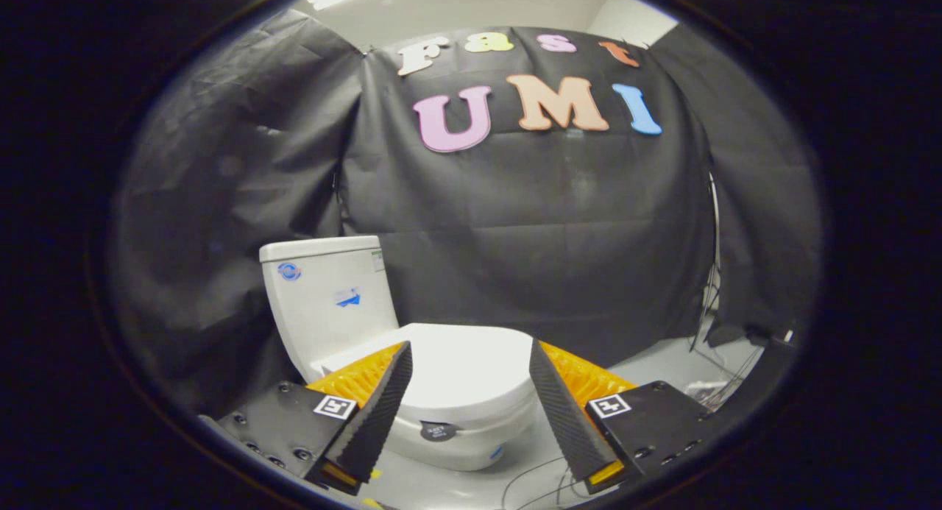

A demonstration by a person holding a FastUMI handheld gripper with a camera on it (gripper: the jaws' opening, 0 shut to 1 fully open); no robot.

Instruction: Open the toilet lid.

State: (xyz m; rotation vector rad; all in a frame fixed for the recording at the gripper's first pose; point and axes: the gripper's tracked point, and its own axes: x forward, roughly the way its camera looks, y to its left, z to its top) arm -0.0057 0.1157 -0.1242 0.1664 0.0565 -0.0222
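So the toilet (434, 377) is seen from the side, sitting on the pale floor (647, 363) a bit left of the middle, with the black cloth wall (530, 230) hung behind it. The lid (464, 366) is still down flat over the bowl, and the white tank (327, 300) stands at its far left end, with a couple of blue stickers stuck on the side. A small dark round sticker can be made out on the near front of the bowl. The gripper (471, 355) is held up in front with the jaws spread wide, nothing pinched; the lid is framed in the gap between the fingers, beyond the tips and not touched. Some cables (706, 363) are left lying on the floor off to the right.
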